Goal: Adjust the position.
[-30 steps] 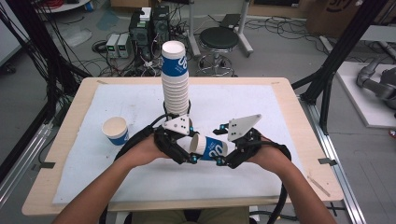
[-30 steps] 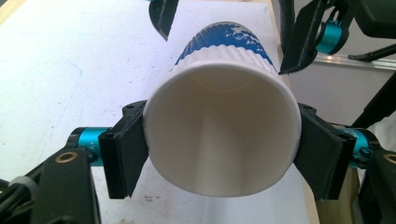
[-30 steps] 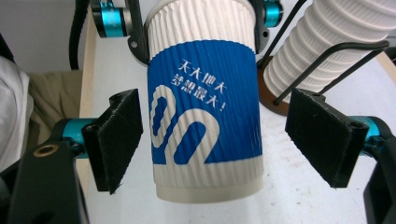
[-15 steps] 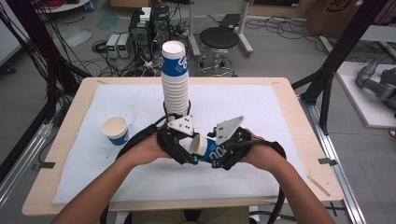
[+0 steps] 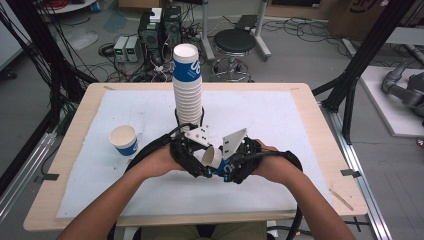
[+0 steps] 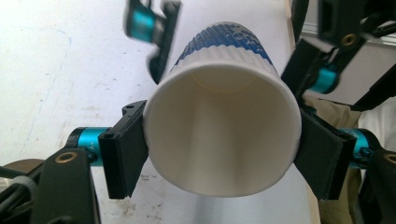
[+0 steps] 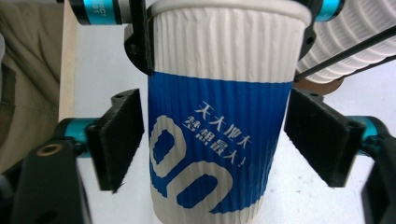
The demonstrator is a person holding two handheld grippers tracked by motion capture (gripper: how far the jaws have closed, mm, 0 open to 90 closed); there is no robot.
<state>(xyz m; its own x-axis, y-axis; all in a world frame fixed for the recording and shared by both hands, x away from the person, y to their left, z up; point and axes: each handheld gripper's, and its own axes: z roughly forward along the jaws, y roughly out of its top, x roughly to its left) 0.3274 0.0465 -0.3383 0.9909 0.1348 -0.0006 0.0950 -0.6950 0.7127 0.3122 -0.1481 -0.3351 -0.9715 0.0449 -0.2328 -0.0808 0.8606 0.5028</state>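
Seen from the high view, both hands meet over the near middle of the table (image 5: 310,115), which carries a white mat (image 5: 280,125). Between them a paper cup (image 5: 214,159) lies tilted on its side above the mat, its open mouth toward the person's left and its blue end toward the right. The left gripper (image 5: 196,156) and the right gripper (image 5: 234,167) sit close together on either side of it, too crowded there to read how their jaws stand.

The left gripper view looks straight into the cup's white mouth (image 6: 222,140). The left gripper's (image 6: 222,154) two black pads press the rim from both sides, so it is clamped on the cup. The right gripper's (image 6: 238,51) jaws stand farther off beside the blue band.

The right gripper view shows the cup's ribbed outside (image 7: 219,135), white near the rim and blue below with white lettering. The right gripper (image 7: 215,144) has just been closing with the cup between its jaws; a sliver of gap shows at both pads, so it is not yet gripping. The left gripper's jaws hold the rim at the top.

In count: one cup in hand, one single cup (image 5: 124,140) standing upright on the mat to the left, and one tall stack of cups (image 5: 187,87) behind the hands, its ribbed side also visible in the right gripper view.
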